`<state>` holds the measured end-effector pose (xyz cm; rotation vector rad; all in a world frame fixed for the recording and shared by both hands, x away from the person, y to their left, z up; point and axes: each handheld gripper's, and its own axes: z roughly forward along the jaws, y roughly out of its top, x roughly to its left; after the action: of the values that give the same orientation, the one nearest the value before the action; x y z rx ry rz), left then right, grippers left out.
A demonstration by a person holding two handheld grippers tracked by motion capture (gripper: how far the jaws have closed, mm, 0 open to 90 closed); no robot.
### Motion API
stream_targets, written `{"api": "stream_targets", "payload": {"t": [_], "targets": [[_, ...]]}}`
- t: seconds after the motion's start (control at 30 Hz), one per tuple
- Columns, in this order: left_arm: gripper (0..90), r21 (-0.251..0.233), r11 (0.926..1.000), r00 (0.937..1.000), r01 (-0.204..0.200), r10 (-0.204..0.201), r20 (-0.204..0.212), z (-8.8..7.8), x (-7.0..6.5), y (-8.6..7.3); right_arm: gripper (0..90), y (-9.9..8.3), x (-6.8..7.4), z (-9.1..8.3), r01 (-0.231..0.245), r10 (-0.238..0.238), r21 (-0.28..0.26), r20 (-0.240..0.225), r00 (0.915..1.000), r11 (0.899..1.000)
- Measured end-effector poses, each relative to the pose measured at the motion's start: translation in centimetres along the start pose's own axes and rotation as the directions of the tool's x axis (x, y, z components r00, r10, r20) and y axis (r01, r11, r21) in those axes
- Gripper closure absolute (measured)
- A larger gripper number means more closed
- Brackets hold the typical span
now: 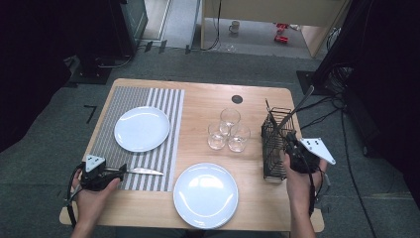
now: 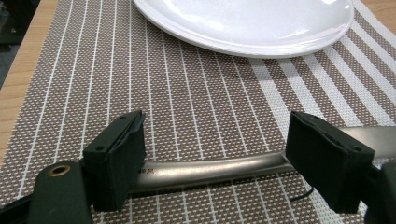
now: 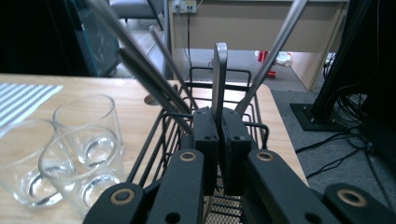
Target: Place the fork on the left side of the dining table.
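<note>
Right gripper (image 3: 219, 140) pinches an upright utensil handle (image 3: 219, 74) in the wire caddy (image 1: 274, 148).
Left gripper (image 2: 215, 158) jaws stand spread, the knife (image 2: 210, 170) lying between them on the placemat (image 2: 187, 102), below the plate (image 2: 247, 23).

Right gripper (image 3: 218, 135) jaws clamping utensil handle (image 3: 219, 79), wire caddy (image 3: 205, 121), glasses (image 3: 74, 154)

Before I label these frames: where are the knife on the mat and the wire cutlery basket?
knife (image 1: 143, 171): high view, on its blade.
wire cutlery basket (image 1: 274, 141): high view, on its left wall.
</note>
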<state>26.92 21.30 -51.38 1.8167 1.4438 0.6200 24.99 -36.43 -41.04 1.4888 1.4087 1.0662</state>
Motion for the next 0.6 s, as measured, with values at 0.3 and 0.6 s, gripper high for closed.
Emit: {"api": "stream_targets", "payload": {"t": [0.3,0.6], "targets": [[20.2,0.001,1.0000,1.0000,-0.003,0.003,-0.003,0.0,-0.1,0.0,87.9,1.1,-1.1,-1.3,-0.084,0.086,-0.119,0.014,0.9962,0.989],[20.2,-0.004,1.0000,1.0000,-0.006,0.006,-0.001,0.0,-0.1,0.0,87.8,1.6,-0.4,-2.2,-0.059,0.058,-0.118,-0.006,0.9983,0.991]]}}
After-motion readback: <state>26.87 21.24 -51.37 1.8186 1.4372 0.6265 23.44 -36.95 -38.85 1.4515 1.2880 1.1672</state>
